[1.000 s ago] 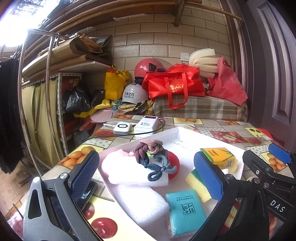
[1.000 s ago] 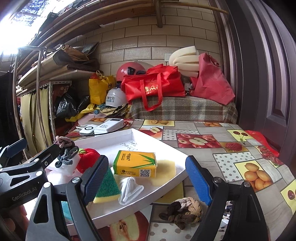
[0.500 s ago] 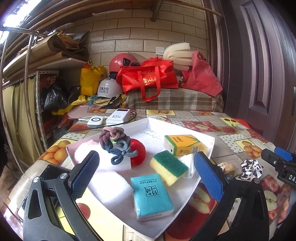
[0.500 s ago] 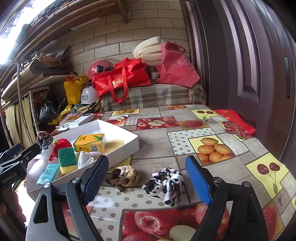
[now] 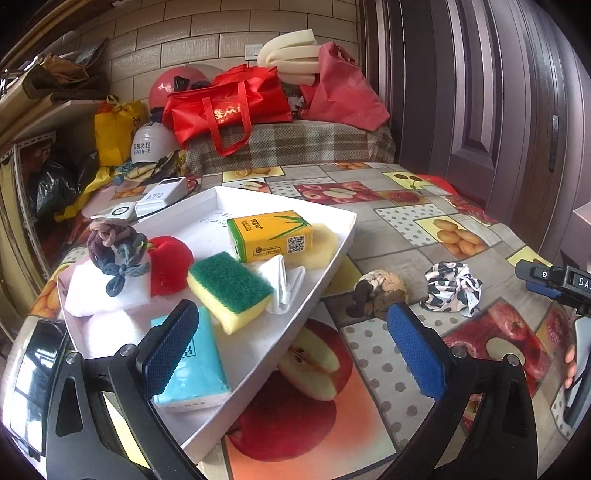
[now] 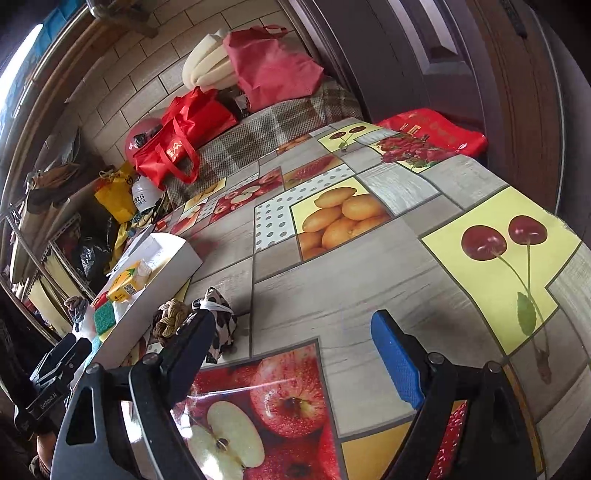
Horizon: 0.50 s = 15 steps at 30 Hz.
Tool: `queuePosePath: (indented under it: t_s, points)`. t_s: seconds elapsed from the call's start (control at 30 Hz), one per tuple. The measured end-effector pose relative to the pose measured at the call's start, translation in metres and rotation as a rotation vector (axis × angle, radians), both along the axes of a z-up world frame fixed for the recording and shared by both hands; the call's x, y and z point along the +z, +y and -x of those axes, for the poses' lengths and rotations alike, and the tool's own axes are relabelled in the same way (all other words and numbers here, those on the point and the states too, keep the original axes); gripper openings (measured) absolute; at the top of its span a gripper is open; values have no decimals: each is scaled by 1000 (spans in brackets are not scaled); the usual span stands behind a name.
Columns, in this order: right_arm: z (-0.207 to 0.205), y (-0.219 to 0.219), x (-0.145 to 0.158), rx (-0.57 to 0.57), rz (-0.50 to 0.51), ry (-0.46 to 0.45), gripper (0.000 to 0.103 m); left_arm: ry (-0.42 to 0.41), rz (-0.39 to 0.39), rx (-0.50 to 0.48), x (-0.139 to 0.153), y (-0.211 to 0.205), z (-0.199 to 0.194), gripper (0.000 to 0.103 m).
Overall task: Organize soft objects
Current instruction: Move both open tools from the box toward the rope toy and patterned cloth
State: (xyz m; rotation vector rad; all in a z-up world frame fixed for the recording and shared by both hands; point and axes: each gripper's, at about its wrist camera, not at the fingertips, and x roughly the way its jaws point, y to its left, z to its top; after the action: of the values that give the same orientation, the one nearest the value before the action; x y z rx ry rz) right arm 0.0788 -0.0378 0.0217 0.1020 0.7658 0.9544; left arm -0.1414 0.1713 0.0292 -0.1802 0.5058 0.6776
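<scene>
Scrunchies: a brown knotted one (image 5: 380, 293) and a black-and-white one (image 5: 452, 288) lie side by side on the table (image 5: 417, 236), just beside the white tray (image 5: 325, 273).
Tray: holds a sponge (image 5: 229, 291) and tissue packs.
Left claw (image 5: 291, 350): open, empty.
Right claw (image 6: 295, 354): open, empty, next to the black-and-white scrunchie.

a beige brick-tiled wall (image 5: 221, 33) backs the room, a dark panelled door (image 5: 480, 92) at right, a cluttered metal shelf (image 5: 33, 122) at left, and a fruit-print worktop (image 6: 369, 266) under daylight.
</scene>
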Motion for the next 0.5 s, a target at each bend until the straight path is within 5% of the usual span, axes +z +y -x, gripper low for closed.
queuePosePath:
  t_s: [0.17,0.5]
  points:
    - [5,11,1,41,51,-22,87,113,-58,-21,-6,-16,-24,103]
    - [31,76,-12,267,299,-129,87,190,-57,4,-15,-16,-37,103]
